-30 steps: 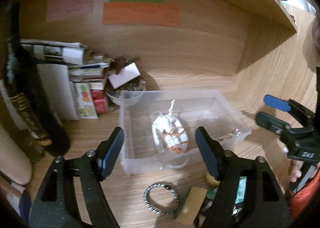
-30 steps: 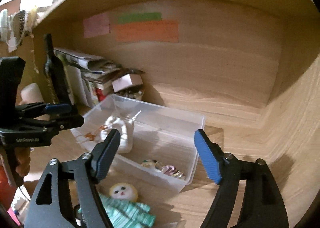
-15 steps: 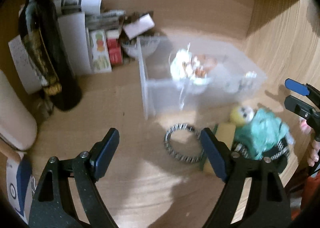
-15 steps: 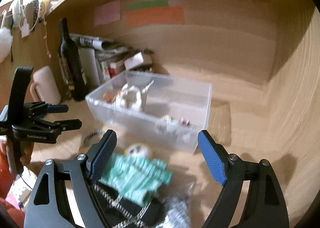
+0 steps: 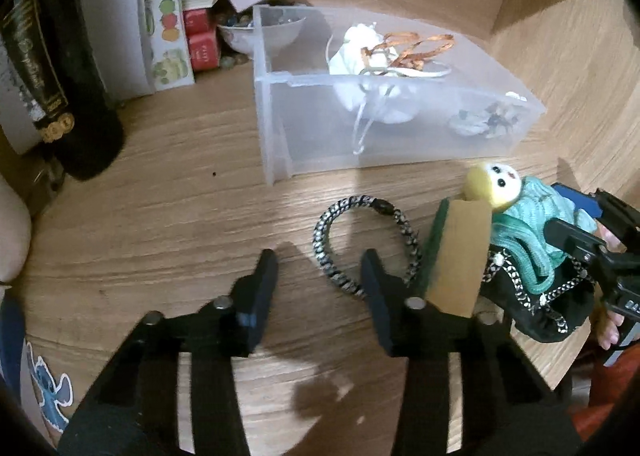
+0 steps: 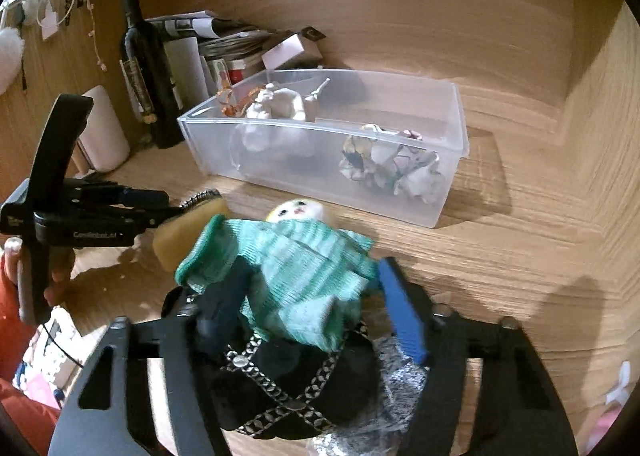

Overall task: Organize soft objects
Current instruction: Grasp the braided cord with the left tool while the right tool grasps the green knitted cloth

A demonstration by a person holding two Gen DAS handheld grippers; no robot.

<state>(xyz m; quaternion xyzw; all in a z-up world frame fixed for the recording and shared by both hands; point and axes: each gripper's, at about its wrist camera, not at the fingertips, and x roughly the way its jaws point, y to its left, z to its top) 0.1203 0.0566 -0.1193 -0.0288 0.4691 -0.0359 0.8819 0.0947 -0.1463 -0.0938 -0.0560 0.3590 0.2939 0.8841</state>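
Both fingers of right tool [image 6: 308, 300] flank doll [image 6: 288, 260].

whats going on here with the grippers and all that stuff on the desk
A person with two handheld grippers is sorting soft items on a wooden desk. The right gripper straddles the green knitted doll, jaws not yet shut. The left gripper hangs open over the black-and-white braided bracelet. The clear plastic bin already holds a white plush and a floral scrunchie.

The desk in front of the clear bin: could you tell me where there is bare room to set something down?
Bare wood lies between the wine bottle, the clear bin and the braided bracelet. It is crowded right of the bracelet: sponge, knitted doll and black pouch are piled together.
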